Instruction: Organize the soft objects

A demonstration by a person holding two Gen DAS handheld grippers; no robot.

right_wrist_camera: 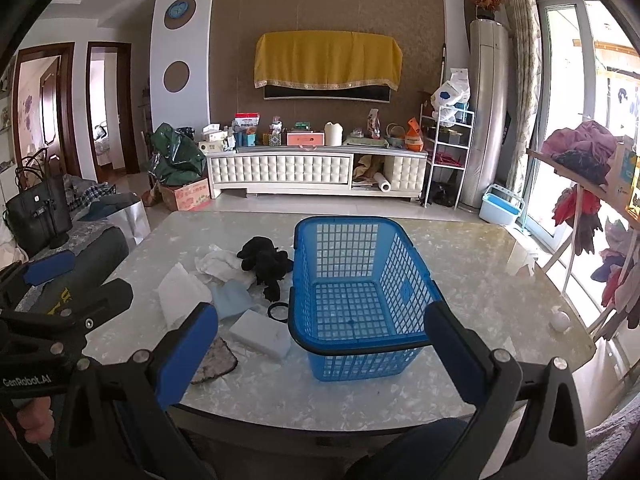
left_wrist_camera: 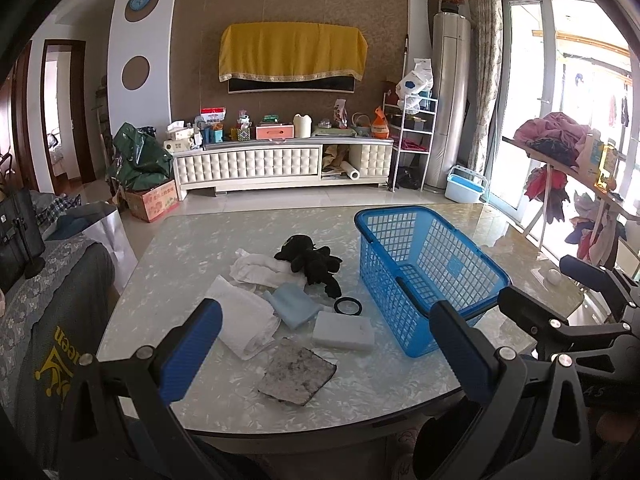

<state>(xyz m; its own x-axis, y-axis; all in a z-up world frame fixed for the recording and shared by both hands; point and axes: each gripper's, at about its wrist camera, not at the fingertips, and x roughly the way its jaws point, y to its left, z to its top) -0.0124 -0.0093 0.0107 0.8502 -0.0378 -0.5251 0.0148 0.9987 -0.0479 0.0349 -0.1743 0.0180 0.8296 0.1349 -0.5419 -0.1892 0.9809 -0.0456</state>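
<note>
Marble table [left_wrist_camera: 200,236], blue basket [left_wrist_camera: 424,264], cloths [left_wrist_camera: 248,312], sponge [left_wrist_camera: 344,332]

In the left wrist view the near corner of the blue basket [left_wrist_camera: 428,276] is hidden behind the left tool's right finger [left_wrist_camera: 464,348]. The white cloth [left_wrist_camera: 256,268] lies partly under the black plush toy [left_wrist_camera: 312,264], so its full shape cannot be told. In the right wrist view the grey rag [right_wrist_camera: 216,362] is half covered by the right tool's left finger [right_wrist_camera: 188,356], and the tabletop [right_wrist_camera: 480,280] has its near edge hidden behind both fingers. The labels on the boxes on the TV cabinet [right_wrist_camera: 312,168] are too small to read.
</note>
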